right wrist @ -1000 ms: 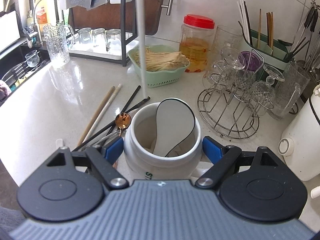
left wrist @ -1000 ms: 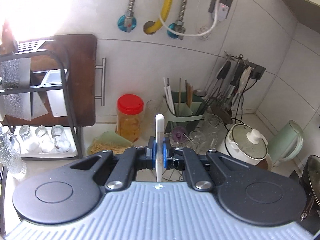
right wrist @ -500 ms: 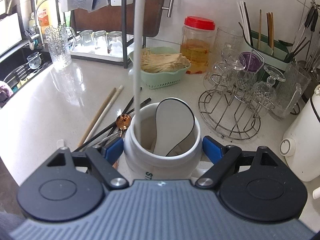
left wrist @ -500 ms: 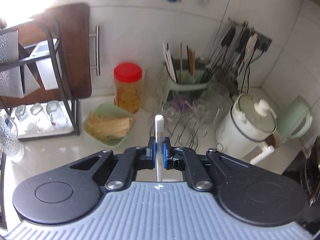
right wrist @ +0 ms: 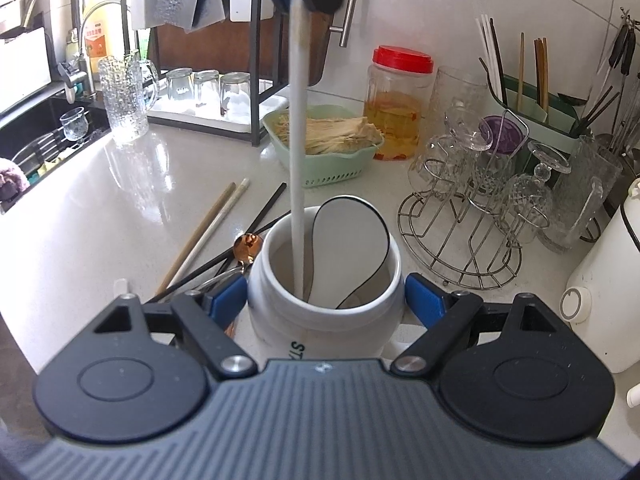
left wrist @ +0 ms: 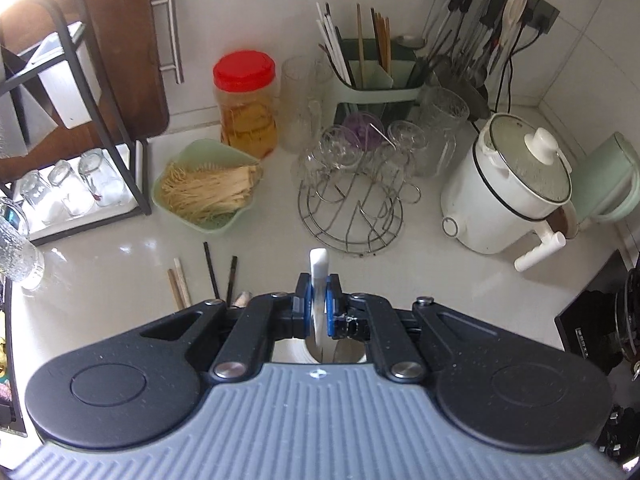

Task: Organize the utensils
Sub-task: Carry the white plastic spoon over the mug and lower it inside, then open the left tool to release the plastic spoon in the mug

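Left claw (left wrist: 318, 306) clenched on one white chopstick (right wrist: 298, 152), tip down inside white jar (right wrist: 324, 320). Right claw (right wrist: 326, 302) grasping that jar, one black-rimmed spoon (right wrist: 352, 236) inside. Left of right claw on counter (right wrist: 100, 220): four chopsticks (right wrist: 208, 236), one copper spoon (right wrist: 248, 245).

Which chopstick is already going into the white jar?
The white chopstick, upright in the left gripper, tip inside the white jar; the other loose chopsticks lie on the counter.
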`<state>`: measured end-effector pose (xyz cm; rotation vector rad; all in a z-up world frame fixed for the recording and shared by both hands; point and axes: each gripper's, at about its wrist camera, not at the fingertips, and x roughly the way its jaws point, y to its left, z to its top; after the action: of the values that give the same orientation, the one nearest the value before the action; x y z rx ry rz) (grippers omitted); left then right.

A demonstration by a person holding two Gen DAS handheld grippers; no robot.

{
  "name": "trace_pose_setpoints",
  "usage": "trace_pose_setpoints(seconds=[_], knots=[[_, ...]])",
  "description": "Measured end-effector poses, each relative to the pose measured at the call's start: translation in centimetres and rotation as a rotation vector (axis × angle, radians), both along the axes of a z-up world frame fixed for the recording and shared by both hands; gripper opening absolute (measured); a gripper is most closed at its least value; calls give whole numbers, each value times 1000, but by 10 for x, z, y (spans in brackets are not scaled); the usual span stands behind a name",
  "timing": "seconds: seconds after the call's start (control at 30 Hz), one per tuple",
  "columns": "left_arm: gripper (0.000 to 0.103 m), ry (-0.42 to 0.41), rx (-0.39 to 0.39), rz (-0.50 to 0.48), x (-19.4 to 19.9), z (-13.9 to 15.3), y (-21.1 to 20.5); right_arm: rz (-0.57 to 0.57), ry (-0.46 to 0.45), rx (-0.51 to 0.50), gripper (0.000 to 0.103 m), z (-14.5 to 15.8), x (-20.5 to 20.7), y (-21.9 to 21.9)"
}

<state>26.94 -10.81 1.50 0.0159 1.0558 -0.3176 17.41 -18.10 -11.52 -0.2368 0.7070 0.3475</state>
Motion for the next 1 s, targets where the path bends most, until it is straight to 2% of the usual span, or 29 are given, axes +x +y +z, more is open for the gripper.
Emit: trace_pose_setpoints(seconds=[0.13, 0.47, 0.57, 0.63, 0.67, 0.7, 1.0], knots=[[8, 10, 19, -8, 0, -7, -6, 2, -5, 4, 88, -1, -1, -1], [8, -25, 17, 11, -4, -7, -8, 3, 0, 5, 88, 0, 0, 0], [18, -21, 5, 25, -7, -6, -3, 5, -2, 3, 88, 0, 0, 0], [40, -35, -3, 40, -11, -4, 2, 11, -2, 6, 88, 0, 0, -1], [45, -45, -8, 47, -14, -2, 4, 14, -4, 5, 88, 0, 0, -1], [47, -57, -14, 53, -17, -1, 7, 18, -4, 5, 88, -1, 0, -1], [47, -107, -76, 133, -55, 7, 47, 44, -7, 13, 88, -1, 0, -4]])
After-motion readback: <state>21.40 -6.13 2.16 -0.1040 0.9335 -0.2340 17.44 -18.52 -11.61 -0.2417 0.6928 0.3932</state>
